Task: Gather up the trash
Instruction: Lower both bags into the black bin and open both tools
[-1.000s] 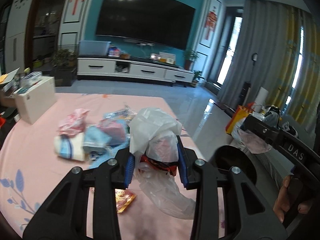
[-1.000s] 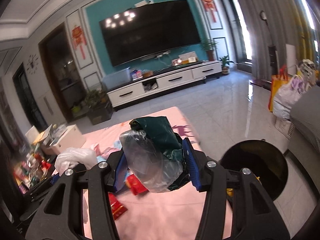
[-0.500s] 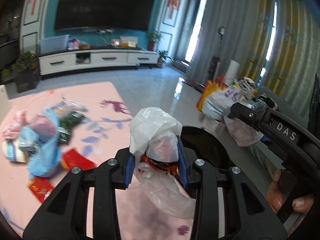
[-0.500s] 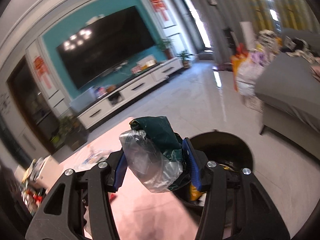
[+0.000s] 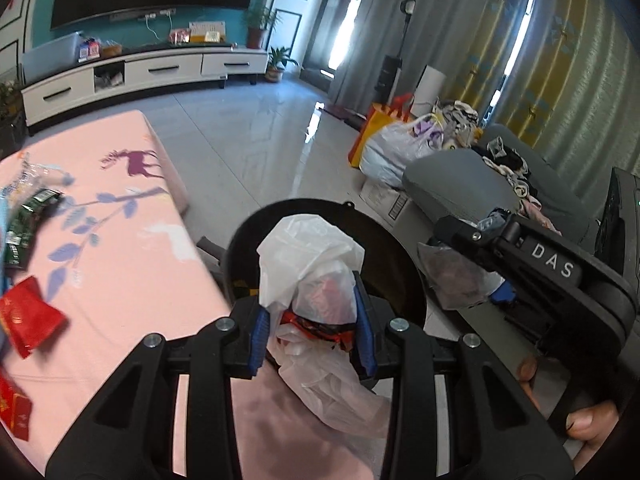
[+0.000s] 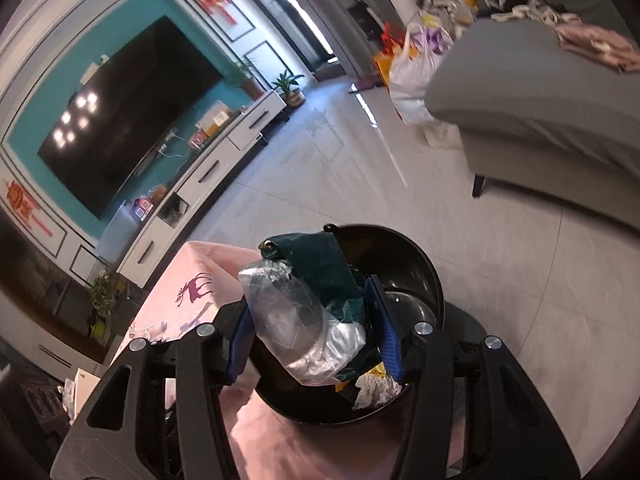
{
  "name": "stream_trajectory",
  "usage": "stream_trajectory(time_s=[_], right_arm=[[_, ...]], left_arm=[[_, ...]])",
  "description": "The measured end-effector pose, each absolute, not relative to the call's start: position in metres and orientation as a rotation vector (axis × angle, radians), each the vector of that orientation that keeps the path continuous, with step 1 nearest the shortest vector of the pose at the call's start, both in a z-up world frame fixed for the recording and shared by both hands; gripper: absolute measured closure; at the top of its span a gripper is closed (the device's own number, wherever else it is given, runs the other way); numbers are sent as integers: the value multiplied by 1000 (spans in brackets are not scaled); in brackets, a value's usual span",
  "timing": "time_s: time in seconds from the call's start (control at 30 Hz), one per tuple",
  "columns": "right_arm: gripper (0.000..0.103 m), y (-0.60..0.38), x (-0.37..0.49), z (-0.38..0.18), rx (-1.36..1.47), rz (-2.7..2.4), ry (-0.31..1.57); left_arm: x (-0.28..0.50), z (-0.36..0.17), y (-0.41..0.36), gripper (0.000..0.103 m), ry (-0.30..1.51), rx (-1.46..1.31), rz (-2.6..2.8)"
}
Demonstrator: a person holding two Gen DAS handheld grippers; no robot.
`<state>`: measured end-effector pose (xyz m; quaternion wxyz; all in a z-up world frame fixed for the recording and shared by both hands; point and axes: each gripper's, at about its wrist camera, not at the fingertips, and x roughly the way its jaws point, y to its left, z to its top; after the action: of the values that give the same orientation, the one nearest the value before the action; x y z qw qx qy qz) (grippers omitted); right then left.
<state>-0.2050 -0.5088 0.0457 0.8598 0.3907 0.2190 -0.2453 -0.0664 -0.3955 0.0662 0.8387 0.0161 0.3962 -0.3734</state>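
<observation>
1. Two tongs are in play, each closed around a wad of rubbish above a black trash bin [image 6: 420, 268] that stands on the floor just beside the desk [image 5: 120, 280].
2. The left tongs [image 5: 312, 320] pinch a crumpled white plastic bag [image 5: 308, 256] between their blue pads [image 5: 258, 332]; a red and orange wrapper [image 5: 320, 326] is caught in the same grip, and a loose tail of the bag hangs down below the pads.
3. In the left wrist view that bundle sits in front of the bin's dark opening, at the desk's edge.
4. The right tongs [image 6: 316, 320] are clamped on a clear plastic bag [image 6: 292, 320] bunched together with a dark green bag [image 6: 324, 264]; both poke out beyond the blue pads [image 6: 384, 320].
5. In the right wrist view this bundle hangs over the bin's mouth, and crumpled white paper [image 6: 376, 392] and a scrap of yellow lie inside the bin.
6. More litter lies on the pink desk cover: a red packet [image 5: 30, 316] and a green wrapper [image 5: 24, 220] near its left side, well apart from the bin.
7. A grey sofa [image 6: 540, 100] stands beyond the bin, with a full plastic bag [image 6: 412, 68] on the floor beside it.
8. The right hand [image 5: 588, 428] shows at the lower right of the left wrist view, wrapped around its black handle.
</observation>
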Motion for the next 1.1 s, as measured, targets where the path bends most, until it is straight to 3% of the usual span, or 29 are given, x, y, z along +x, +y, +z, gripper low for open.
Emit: stream_trajectory(time_s=[0.37, 0.7, 1.1], right_arm=[[51, -525, -192, 15, 904, -557, 551], [49, -534, -192, 7, 918, -634, 608], [27, -525, -192, 24, 850, -685, 591]], left_arm=[[-37, 21, -428, 66, 1042, -25, -858], [-44, 8, -448, 65, 1057, 36, -866], [-50, 39, -408, 36, 975, -22, -848]])
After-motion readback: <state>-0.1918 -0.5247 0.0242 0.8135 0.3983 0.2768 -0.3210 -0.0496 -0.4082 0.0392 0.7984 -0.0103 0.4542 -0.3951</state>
